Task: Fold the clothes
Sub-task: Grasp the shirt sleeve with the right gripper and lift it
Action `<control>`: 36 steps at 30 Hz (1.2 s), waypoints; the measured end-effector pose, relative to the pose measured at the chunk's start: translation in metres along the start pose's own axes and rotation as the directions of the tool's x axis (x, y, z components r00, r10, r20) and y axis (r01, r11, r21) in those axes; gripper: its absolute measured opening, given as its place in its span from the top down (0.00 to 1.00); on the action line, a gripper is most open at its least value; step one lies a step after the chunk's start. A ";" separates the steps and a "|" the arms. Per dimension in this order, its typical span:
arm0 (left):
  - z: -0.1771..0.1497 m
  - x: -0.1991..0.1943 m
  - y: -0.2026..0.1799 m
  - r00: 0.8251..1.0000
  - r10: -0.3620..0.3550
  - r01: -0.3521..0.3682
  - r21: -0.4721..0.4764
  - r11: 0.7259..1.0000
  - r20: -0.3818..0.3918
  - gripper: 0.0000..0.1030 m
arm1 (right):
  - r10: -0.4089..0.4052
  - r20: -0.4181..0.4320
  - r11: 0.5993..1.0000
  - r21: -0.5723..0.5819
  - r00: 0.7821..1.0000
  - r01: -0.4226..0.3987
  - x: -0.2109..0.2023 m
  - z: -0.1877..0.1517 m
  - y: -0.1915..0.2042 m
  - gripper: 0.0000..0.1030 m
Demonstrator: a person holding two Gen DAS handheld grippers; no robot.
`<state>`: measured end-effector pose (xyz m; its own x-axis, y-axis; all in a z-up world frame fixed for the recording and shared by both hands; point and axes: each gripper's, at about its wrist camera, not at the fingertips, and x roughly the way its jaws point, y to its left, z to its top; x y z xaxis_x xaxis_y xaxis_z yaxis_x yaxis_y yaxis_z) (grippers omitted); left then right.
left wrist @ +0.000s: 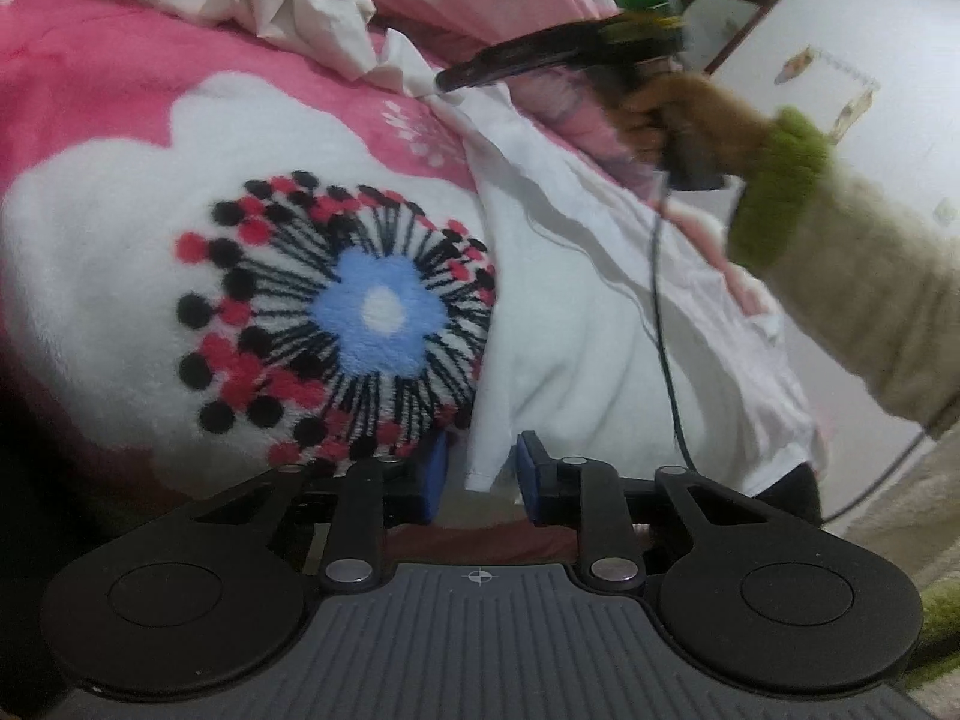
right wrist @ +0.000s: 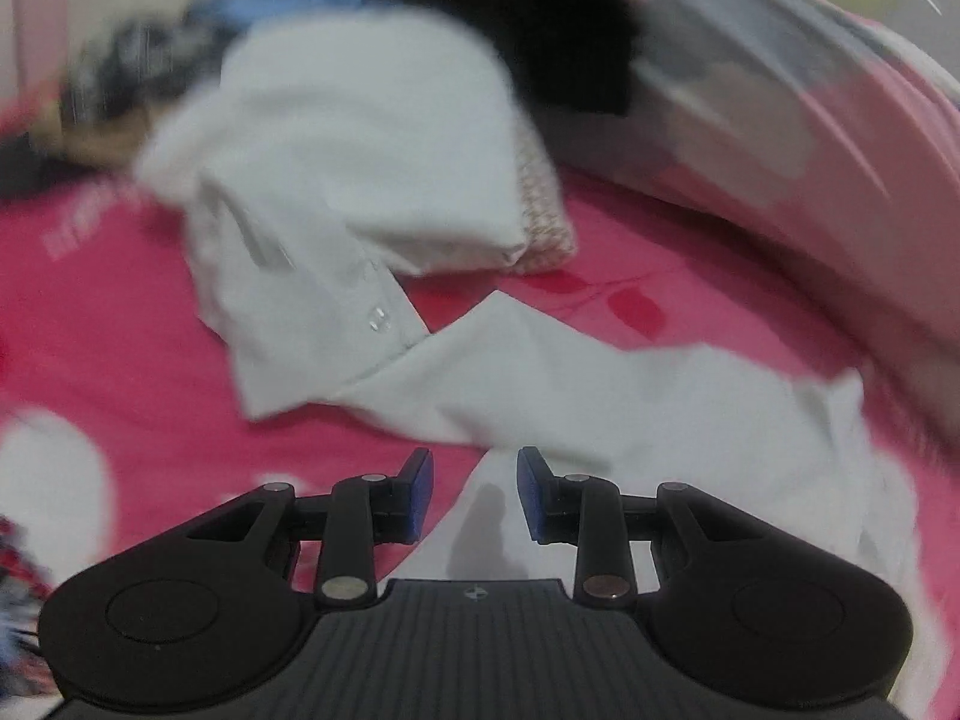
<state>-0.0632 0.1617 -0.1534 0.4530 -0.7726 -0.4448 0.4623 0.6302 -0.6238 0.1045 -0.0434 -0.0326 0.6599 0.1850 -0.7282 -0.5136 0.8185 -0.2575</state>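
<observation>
A white button-up shirt (right wrist: 384, 180) lies spread across a pink fleece blanket (right wrist: 108, 300) on a bed. In the right wrist view its button placket runs down the middle, and one long stretch of the white cloth reaches toward the camera and passes under the right gripper (right wrist: 474, 492). That gripper's blue-padded jaws stand parted with a gap between them, over the cloth and holding nothing.

In the left wrist view the shirt (left wrist: 576, 312) runs as a long white band from the far pile down to the near edge, where a hemmed corner hangs between the blue pads of the left gripper (left wrist: 477, 477). Its jaws are released, the pads apart on either side of the hem, not pressing it.

Further up in that view, the other gripper (left wrist: 450, 79) points its dark fingers at the shirt's far end; whether those touch the cloth is unclear. A hand (left wrist: 666, 114) in a green-cuffed sleeve (left wrist: 780, 192) grips its handle, and a cable (left wrist: 660, 330) hangs from it. Beside the shirt the blanket (left wrist: 120, 120) shows a large white flower with a blue centre.
</observation>
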 end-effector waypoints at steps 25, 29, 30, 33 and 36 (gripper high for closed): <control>0.002 -0.001 0.017 0.993 -0.118 0.117 -0.100 0.988 -0.004 0.87 | 0.108 0.145 0.897 0.413 0.984 -0.159 0.065 0.048 -0.082 1.00; 0.003 -0.002 0.015 0.993 -0.121 0.120 -0.106 0.987 -0.004 0.87 | 0.084 0.187 0.856 0.490 0.979 -0.167 0.071 0.046 -0.093 1.00; 0.004 -0.002 0.015 0.993 -0.121 0.120 -0.108 0.987 -0.005 0.87 | 0.071 0.191 0.847 0.507 0.979 -0.160 0.073 0.046 -0.095 1.00; 0.003 -0.004 0.017 0.992 -0.123 0.121 -0.116 0.986 -0.006 0.87 | 0.039 0.154 0.839 0.531 0.987 -0.116 0.082 0.048 -0.101 0.98; 0.004 -0.005 0.018 0.992 -0.126 0.125 -0.125 0.984 -0.006 0.87 | 0.044 0.062 0.847 0.527 0.997 -0.070 0.082 0.048 -0.107 0.83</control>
<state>-0.0543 0.1769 -0.1600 0.3861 -0.8466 -0.3664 0.4166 0.5144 -0.7496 0.2399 -0.0892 -0.0341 0.6696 0.2539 -0.6979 -0.1922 0.9670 0.1674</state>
